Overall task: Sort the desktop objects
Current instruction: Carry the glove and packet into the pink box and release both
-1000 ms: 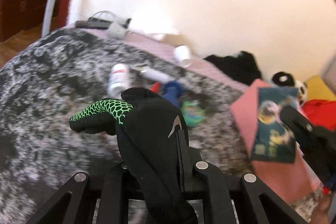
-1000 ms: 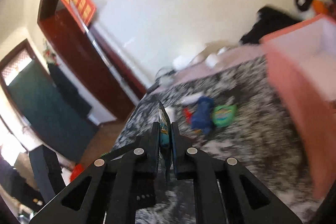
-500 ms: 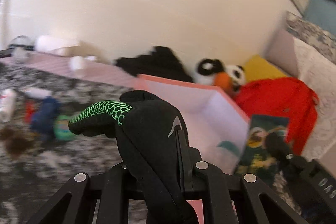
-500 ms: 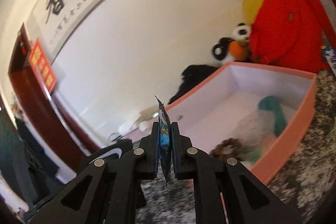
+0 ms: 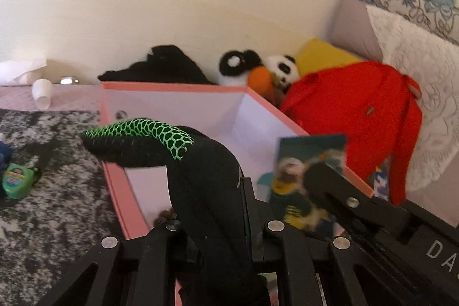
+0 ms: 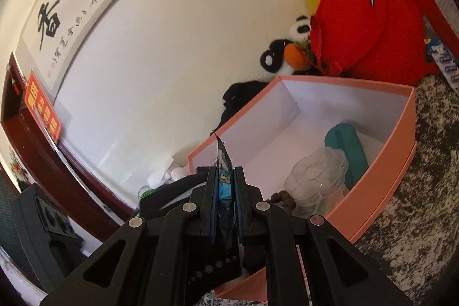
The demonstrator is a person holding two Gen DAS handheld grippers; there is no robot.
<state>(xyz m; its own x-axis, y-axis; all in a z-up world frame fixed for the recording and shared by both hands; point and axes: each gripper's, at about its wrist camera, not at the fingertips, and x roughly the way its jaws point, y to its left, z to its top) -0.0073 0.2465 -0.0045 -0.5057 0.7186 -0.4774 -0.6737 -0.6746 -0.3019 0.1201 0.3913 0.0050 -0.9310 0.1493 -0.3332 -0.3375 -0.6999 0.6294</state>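
My left gripper (image 5: 218, 191) is shut on a black glove (image 5: 200, 177) with a green mesh fingertip, held over the near wall of the pink box (image 5: 114, 179). To its right, my right gripper (image 5: 315, 177) holds a picture card (image 5: 304, 162) over the box. In the right wrist view the right gripper (image 6: 225, 179) is shut on the card (image 6: 223, 159), seen edge-on. The pink box (image 6: 381, 171) lies just ahead and holds a teal case (image 6: 350, 151), a clear plastic container (image 6: 315, 177) and brown beads (image 6: 284, 198).
A red backpack (image 5: 355, 116), a panda plush (image 5: 258, 70) and black cloth (image 5: 160, 68) sit behind the box against the wall. A green item (image 5: 17, 179) and a white cup (image 5: 41, 93) lie on the mottled blanket (image 5: 57, 220) to the left.
Both grippers swung right from the cluttered blanket to the pink box, still holding the glove and the card. The box now fills the view ahead.
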